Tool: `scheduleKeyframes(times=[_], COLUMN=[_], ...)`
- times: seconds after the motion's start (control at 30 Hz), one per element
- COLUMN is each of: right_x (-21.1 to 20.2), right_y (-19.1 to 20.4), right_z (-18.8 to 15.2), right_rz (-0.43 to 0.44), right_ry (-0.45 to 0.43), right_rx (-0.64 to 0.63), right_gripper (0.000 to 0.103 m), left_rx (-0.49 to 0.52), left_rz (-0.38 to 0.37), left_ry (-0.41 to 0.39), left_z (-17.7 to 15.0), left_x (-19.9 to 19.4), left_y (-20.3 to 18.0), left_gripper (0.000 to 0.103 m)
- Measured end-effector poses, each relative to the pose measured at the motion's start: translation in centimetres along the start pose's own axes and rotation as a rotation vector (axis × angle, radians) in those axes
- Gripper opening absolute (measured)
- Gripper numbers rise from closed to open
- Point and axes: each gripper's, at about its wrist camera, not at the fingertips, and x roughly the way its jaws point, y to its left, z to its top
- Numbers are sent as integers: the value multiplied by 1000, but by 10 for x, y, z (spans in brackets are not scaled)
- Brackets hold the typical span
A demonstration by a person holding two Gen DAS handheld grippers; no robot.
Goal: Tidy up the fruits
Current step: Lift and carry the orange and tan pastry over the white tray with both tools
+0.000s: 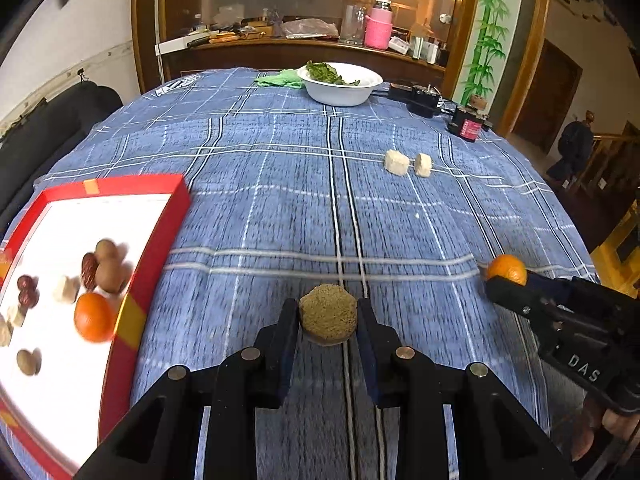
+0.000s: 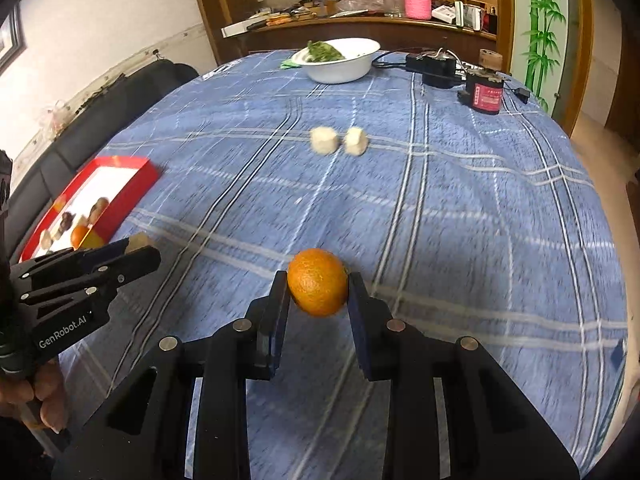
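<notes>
One blue plaid tablecloth (image 1: 280, 200); cluttered wooden sideboard (image 1: 304, 50)

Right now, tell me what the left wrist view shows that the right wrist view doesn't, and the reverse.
Only the left wrist view: the crumbly brown piece head-on in the left gripper, and the red tray's contents clearly. Only the right wrist view: the whole orange clamped in the right gripper. Both: the white bowl, two pale cubes and blue checked cloth.
</notes>
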Motion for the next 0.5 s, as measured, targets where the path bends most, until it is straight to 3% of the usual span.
scheduleKeyframes(times=[0.5], right_x=[-17], right_y=[62], right_z=[-26], right_rz=[31], right_ry=[13], right_rx=[-83], right_gripper=[27], left_rx=[-46], left_rz=[-9], left_ry=[-23], left_z=[-31], left_x=[-34], left_y=[27], left_gripper=[28])
